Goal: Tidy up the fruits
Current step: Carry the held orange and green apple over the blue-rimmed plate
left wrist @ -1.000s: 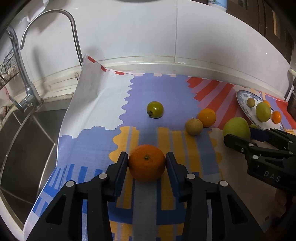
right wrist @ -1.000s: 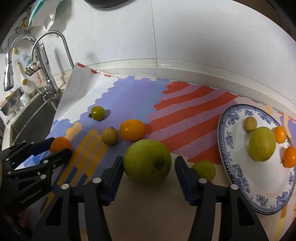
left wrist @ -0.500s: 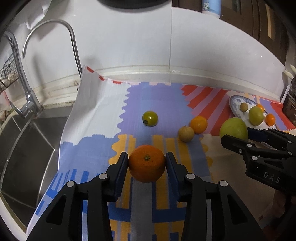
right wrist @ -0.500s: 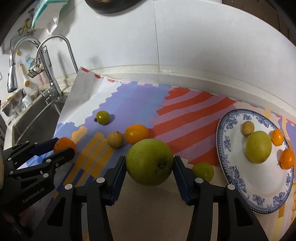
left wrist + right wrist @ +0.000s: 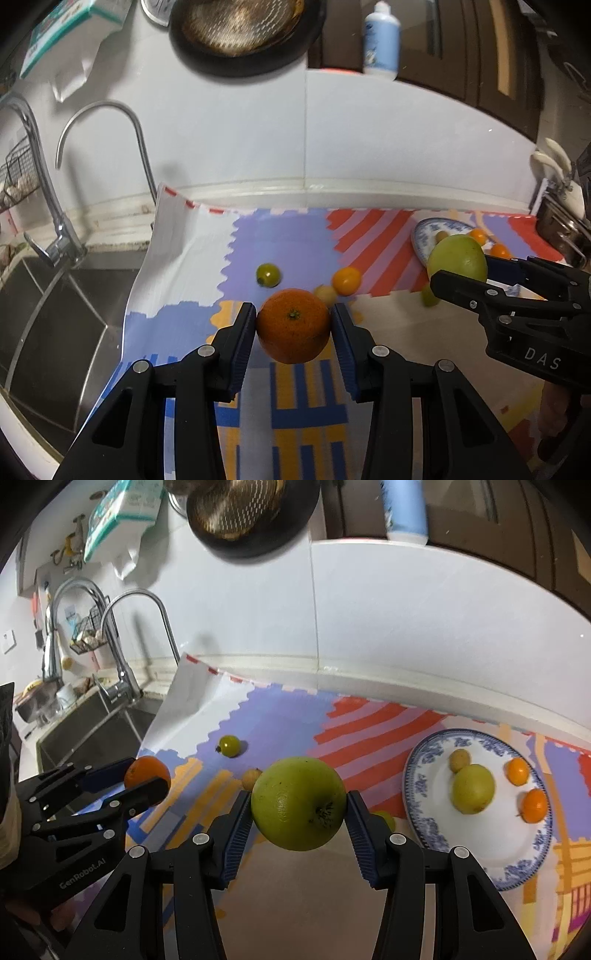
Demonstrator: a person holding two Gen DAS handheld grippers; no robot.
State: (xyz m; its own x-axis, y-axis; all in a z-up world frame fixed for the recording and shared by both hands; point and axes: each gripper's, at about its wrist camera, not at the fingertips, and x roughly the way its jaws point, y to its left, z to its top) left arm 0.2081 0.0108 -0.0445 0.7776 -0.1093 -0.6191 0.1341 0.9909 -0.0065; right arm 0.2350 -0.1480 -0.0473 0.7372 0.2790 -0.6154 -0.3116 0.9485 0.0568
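Nearest to us, low in the centre of the left wrist view, our left gripper is pinching the orange, both pads pressed flat against its sides. In the right wrist view our right gripper sits in the same spot, clamped on the large green apple. Compared with a second ago, both fruits have come up off the patterned cloth: the cloth now lies clearly below them and the wall shelf has entered the top of both frames. Neither grip has altered. We judge the pick-up done and the carry to the plate under way. Just beyond the orange, the loose fruits wait mid-frame on the cloth: a small tan fruit, a smaller orange, a green tomato and a small green fruit partly hidden by the right gripper. Farther on, at the right of the right wrist view, the blue-and-white plate holds a second green apple, a tan fruit and two small oranges, with bare room toward its near edge. Farthest, at upper left, stand the tap and the sink.
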